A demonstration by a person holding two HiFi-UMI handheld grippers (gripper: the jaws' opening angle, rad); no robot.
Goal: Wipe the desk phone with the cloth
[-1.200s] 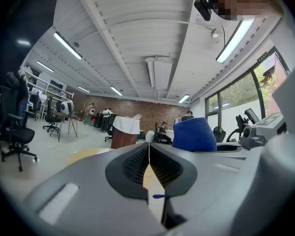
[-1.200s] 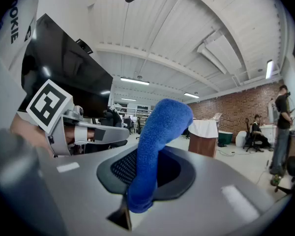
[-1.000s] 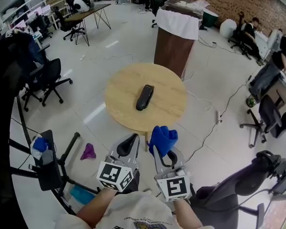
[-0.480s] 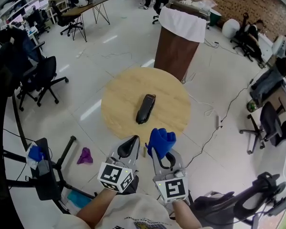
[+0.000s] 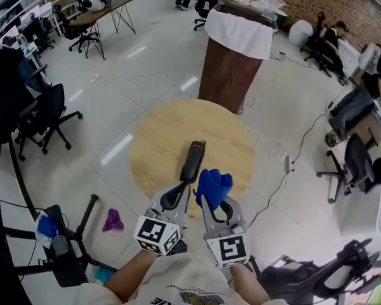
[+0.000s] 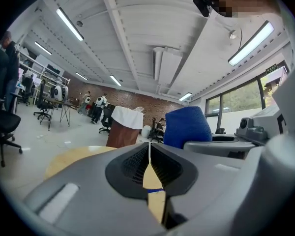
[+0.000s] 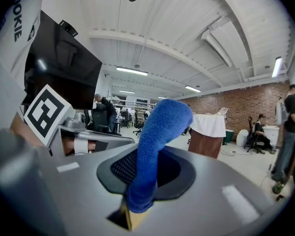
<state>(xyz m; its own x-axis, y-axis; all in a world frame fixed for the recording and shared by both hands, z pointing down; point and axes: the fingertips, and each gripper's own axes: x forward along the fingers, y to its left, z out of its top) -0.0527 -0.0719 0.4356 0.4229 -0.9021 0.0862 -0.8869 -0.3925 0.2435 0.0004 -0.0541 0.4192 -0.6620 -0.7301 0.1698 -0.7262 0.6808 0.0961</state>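
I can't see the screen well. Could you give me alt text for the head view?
From above, a person's right gripper is clamped on a blue cloth and the left gripper is shut and empty. Both point toward a black desk phone lying on a round wooden table. Office chairs and a purple rag sit on the pale floor around it.

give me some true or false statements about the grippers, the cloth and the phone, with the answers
1. The right gripper grips a blue cloth. True.
2. The left gripper is open. False: its jaws are shut, with nothing between them.
3. A purple rag lies on the floor. True.
4. The phone lies on the floor. False: it lies on the round table.
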